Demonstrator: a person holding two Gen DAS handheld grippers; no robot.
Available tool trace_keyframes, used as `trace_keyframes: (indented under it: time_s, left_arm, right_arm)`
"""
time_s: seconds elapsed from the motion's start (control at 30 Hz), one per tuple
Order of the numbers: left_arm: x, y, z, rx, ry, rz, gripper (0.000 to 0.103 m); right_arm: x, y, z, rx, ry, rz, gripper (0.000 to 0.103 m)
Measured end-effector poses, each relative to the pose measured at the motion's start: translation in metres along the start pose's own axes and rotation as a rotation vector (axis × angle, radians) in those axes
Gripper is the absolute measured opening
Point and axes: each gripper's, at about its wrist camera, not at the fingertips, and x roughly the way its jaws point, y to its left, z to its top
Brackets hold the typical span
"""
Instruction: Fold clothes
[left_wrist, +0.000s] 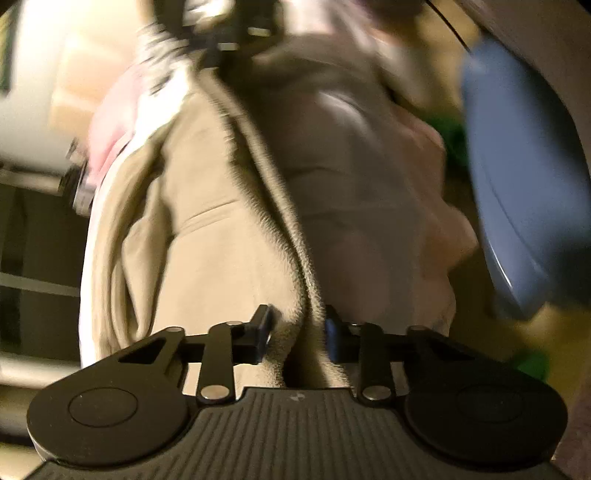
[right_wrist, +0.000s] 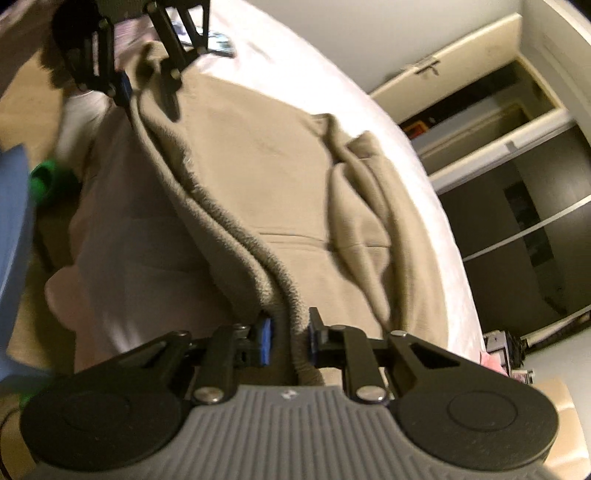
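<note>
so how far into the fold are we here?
Early to middle. Done: the tan garment is spread on the white bed. In hand: the left gripper and right gripper each pinch the same fleecy edge at opposite ends. Left: laying that edge down; one bunched part looks unsmoothed. No finished stack is visible.

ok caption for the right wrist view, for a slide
Right tongs and left tongs pinch one folded edge of a beige fleece garment on a white bed.

A white-sheeted bed (right_wrist: 373, 122) fills the middle. Far right stands a cream-framed wardrobe with dark sliding panels (right_wrist: 524, 206) beneath a pale wall (right_wrist: 354, 33). Tan carpet floor (right_wrist: 26, 110) lies left, under warm light.
</note>
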Motion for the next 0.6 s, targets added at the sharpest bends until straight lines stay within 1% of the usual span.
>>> trace_keyframes:
  time_s: [0.03,0.07,0.13,0.2,0.27,0.33,0.47,0.57,0.6]
  left_arm:
    - [-0.003,0.010,0.000,-0.049,-0.002,0.000,0.020]
    - [-0.003,0.021,-0.001,-0.090,0.002,0.016,0.020]
    - [0.003,0.039,0.001,-0.138,0.026,0.077,0.020]
    - [0.012,0.059,0.003,-0.194,0.046,0.111,0.020]
    - [0.024,0.077,0.006,-0.253,0.065,0.117,0.019]
    - [0.040,0.088,0.010,-0.293,0.094,0.126,0.019]
    - [0.070,0.095,0.015,-0.331,0.155,0.143,0.019]
    - [0.082,0.099,0.012,-0.337,0.164,0.153,0.019]
    - [0.086,0.101,0.011,-0.339,0.167,0.157,0.020]
  right_arm:
    - [0.003,-0.004,0.000,0.014,0.000,-0.009,0.020]
    - [0.005,-0.009,0.002,0.029,0.000,-0.018,0.020]
    - [0.010,-0.020,0.005,0.060,0.004,-0.035,0.020]
    - [0.018,-0.031,0.010,0.080,0.014,-0.060,0.020]
    - [0.028,-0.041,0.015,0.096,0.032,-0.080,0.021]
    - [0.045,-0.050,0.019,0.111,0.062,-0.079,0.021]
    - [0.077,-0.059,0.025,0.154,0.117,-0.073,0.022]
    - [0.098,-0.060,0.027,0.163,0.150,-0.078,0.024]
    - [0.106,-0.061,0.027,0.159,0.159,-0.083,0.026]
